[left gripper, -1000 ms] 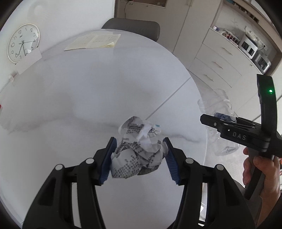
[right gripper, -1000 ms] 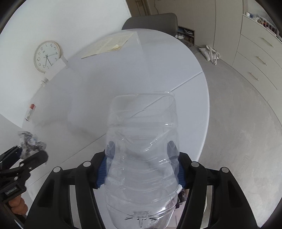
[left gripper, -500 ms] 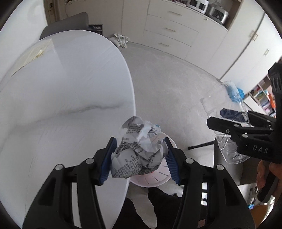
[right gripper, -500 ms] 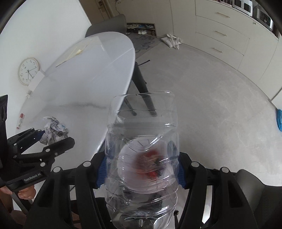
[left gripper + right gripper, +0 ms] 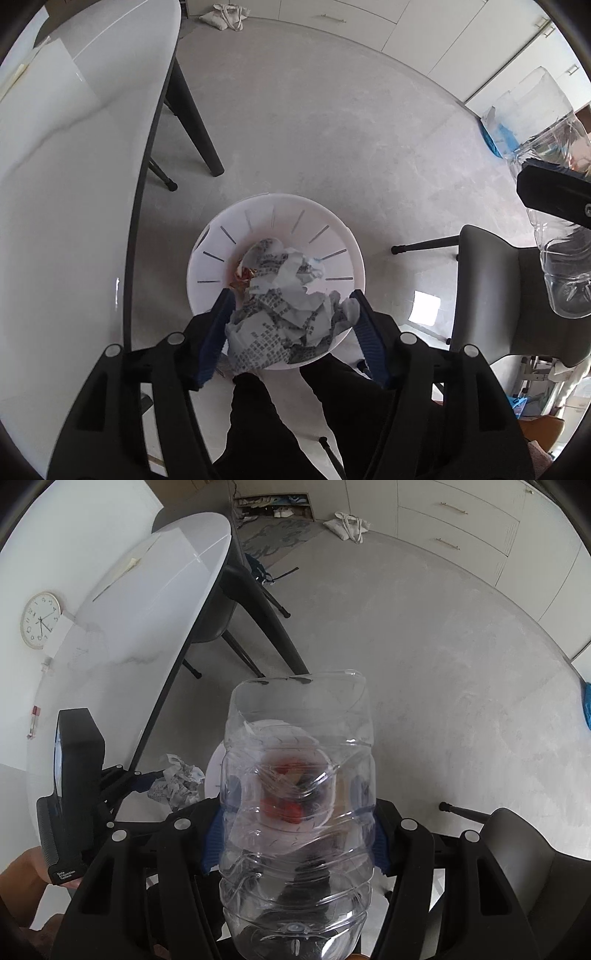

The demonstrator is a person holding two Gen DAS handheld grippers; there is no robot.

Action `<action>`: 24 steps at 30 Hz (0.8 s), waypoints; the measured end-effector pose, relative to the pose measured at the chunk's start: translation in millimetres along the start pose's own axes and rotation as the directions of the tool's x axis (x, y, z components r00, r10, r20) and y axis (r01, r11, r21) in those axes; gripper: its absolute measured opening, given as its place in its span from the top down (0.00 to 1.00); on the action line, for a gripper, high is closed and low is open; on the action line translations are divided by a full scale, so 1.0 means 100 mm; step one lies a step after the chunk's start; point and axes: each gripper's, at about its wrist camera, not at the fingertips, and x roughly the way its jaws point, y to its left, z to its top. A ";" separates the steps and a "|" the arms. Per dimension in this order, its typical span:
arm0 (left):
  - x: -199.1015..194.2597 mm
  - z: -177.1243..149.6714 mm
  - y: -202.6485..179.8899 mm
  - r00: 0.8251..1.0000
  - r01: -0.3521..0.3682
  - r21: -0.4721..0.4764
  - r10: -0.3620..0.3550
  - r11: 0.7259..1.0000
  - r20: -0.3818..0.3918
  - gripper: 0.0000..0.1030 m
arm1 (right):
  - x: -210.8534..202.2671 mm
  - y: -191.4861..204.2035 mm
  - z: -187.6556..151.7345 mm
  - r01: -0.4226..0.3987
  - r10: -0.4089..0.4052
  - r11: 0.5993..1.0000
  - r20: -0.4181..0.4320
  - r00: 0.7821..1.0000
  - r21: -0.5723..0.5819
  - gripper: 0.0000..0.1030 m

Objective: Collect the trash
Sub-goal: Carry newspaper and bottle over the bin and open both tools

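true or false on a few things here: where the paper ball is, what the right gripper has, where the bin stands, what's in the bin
1. The crumpled newspaper ball sits between the left gripper fingers above the white bin. True; those jaws have just been opening.
2. The right gripper holds a metal can. False: it is clamped on a clear plastic bottle.
3. The bin stands on the table. False: it stands on the floor beside the table's edge.
4. The bin already holds some trash. True: reddish scraps show inside.
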 end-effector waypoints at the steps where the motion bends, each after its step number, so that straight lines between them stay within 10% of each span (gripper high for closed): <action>1: -0.01 -0.01 -0.02 1.000 -0.002 -0.006 0.002 1.000 0.005 0.34 | 0.01 -0.02 0.02 -0.004 0.004 1.000 -0.005 1.000 -0.010 0.39; 24: -1.00 -0.20 -0.23 0.978 -0.080 -0.080 0.094 0.994 0.188 0.10 | 0.46 -0.08 0.05 -0.076 0.072 0.994 -0.045 0.996 -0.081 0.40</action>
